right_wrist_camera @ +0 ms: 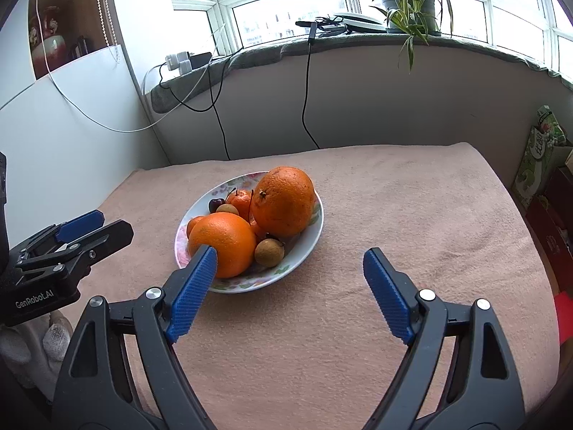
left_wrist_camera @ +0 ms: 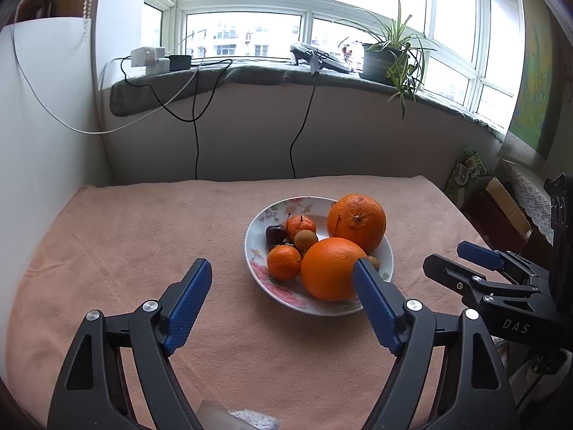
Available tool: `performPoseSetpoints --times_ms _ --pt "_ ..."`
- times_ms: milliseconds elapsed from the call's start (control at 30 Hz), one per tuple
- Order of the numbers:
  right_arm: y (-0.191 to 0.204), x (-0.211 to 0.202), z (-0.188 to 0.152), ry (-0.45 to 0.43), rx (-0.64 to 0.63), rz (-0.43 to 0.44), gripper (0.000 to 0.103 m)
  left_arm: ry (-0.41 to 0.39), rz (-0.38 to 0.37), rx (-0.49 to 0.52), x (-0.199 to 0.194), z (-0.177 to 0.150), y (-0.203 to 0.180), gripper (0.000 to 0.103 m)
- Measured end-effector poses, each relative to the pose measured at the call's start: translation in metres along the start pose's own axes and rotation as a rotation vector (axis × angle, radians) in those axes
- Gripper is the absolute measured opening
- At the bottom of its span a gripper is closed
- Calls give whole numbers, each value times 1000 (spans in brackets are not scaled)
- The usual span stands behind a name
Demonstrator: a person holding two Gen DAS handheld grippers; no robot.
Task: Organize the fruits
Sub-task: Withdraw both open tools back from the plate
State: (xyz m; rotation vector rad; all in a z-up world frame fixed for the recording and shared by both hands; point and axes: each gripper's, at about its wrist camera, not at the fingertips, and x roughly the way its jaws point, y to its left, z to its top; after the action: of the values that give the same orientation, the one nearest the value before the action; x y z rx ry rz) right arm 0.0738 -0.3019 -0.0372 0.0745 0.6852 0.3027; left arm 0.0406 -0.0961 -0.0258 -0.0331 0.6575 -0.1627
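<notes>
A flowered white plate [left_wrist_camera: 258,272] [right_wrist_camera: 308,240] sits on the pink cloth and holds two large oranges [left_wrist_camera: 331,268] [right_wrist_camera: 283,200], small tangerines [left_wrist_camera: 283,261], a dark cherry [left_wrist_camera: 275,233] [right_wrist_camera: 216,203] and brown longans [left_wrist_camera: 305,239] [right_wrist_camera: 269,252]. My left gripper [left_wrist_camera: 283,268] is open and empty, just in front of the plate. My right gripper [right_wrist_camera: 290,258] is open and empty, in front of the plate and to its right. Each gripper shows in the other's view, the right one [left_wrist_camera: 451,258] and the left one [right_wrist_camera: 107,225].
The pink cloth [right_wrist_camera: 412,215] covers the table. Behind it is a wall with hanging cables [left_wrist_camera: 196,143] and a windowsill with a potted plant [left_wrist_camera: 390,57] and chargers [left_wrist_camera: 150,59]. Boxes [right_wrist_camera: 540,157] stand off the table's right edge. A white panel [left_wrist_camera: 43,107] is on the left.
</notes>
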Motion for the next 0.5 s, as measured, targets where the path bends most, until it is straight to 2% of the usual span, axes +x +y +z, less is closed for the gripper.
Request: performPoseSetpoints --times_ms 500 --pt "1 1 -1 6 7 -3 86 5 -4 7 -2 -4 -2 81"
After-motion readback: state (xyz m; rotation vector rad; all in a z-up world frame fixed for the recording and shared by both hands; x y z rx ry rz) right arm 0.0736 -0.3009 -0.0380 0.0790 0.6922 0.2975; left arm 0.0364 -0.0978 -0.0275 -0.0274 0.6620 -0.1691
